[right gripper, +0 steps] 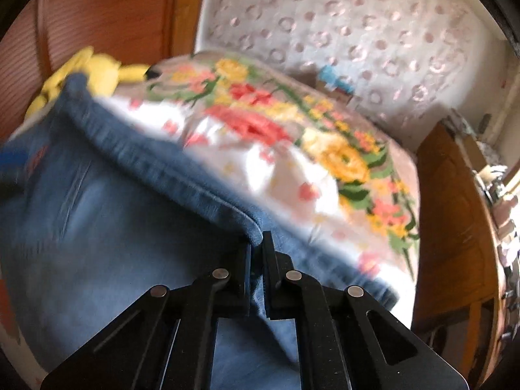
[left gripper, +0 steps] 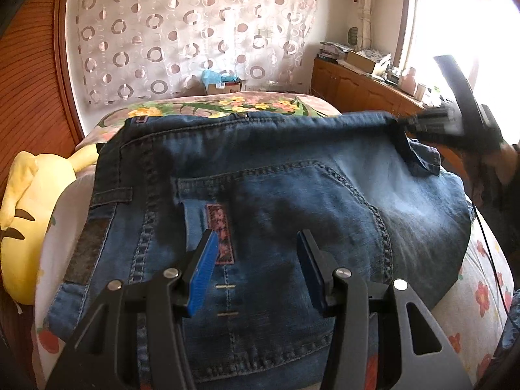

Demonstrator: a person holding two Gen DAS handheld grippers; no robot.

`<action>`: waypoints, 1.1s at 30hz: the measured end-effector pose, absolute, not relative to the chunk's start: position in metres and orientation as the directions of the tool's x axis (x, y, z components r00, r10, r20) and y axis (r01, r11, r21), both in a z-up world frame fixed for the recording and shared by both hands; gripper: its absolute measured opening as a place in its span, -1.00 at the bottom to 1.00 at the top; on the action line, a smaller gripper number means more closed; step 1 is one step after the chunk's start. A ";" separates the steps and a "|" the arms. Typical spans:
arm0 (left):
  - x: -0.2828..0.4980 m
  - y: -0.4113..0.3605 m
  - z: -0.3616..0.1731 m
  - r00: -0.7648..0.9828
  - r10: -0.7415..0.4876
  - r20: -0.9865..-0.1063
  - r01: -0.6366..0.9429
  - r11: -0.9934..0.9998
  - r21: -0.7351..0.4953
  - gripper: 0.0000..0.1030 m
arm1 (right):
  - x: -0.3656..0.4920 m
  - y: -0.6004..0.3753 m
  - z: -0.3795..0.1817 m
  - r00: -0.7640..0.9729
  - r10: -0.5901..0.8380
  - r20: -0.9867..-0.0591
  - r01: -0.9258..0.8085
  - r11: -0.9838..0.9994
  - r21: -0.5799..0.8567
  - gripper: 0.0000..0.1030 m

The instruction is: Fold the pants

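Observation:
Blue denim pants (left gripper: 276,195) lie on a floral bedspread (left gripper: 227,104), back pocket and waistband up. My left gripper (left gripper: 256,240) is open just above the pocket area, its blue pads apart and empty. My right gripper (right gripper: 257,243) is shut on a folded edge of the pants (right gripper: 97,211) and holds it lifted off the bed. In the left wrist view the right gripper (left gripper: 419,123) shows blurred at the pants' far right corner, pinching the cloth there.
A yellow plush toy (left gripper: 29,214) lies at the bed's left edge. A wooden wardrobe (left gripper: 29,97) stands left. A wooden cabinet (left gripper: 357,87) with clutter runs along the right under a bright window. A patterned curtain (left gripper: 195,32) hangs behind the bed.

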State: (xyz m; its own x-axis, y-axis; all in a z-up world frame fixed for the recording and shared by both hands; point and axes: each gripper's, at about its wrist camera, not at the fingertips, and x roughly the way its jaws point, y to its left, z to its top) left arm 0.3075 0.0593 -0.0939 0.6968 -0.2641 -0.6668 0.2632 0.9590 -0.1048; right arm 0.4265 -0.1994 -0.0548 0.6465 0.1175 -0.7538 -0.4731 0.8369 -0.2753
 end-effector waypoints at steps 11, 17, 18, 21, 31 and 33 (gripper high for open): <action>0.310 0.059 -0.095 0.699 -0.256 -0.668 0.259 0.961 -0.098 -0.05 | 0.409 -0.255 -0.031 0.676 0.098 -0.730 -0.330 0.927 -0.181 0.21; 0.313 0.057 -0.098 0.695 -0.247 -0.675 0.263 0.961 -0.081 -0.05 | 0.351 -0.311 -0.032 0.644 0.089 -0.760 -0.268 0.957 -0.115 0.21; 0.314 0.057 -0.099 0.694 -0.246 -0.677 0.264 0.961 -0.080 -0.05 | 0.345 -0.316 -0.034 0.636 0.089 -0.766 -0.261 0.959 -0.105 0.21; 0.313 0.055 -0.100 0.692 -0.245 -0.679 0.264 0.961 -0.077 -0.05 | 0.324 -0.332 -0.044 0.608 0.088 -0.789 -0.245 0.966 -0.081 0.21; 0.312 0.052 -0.102 0.689 -0.242 -0.683 0.266 0.961 -0.072 -0.05 | 0.322 -0.354 -0.073 0.541 0.130 -0.831 -0.193 0.981 0.027 -0.02; 0.312 0.053 -0.102 0.689 -0.243 -0.683 0.266 0.961 -0.073 -0.05 | 0.321 -0.350 -0.070 0.539 0.143 -0.830 -0.212 0.977 0.031 -0.52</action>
State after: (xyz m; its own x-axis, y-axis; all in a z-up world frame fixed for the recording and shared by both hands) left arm 0.3122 0.0528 -0.1024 0.6887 -0.2429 -0.6832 0.2664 0.9611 -0.0731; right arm 0.3214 -0.3496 -0.0700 0.5389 0.1433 -0.8301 -0.2117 0.9768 0.0312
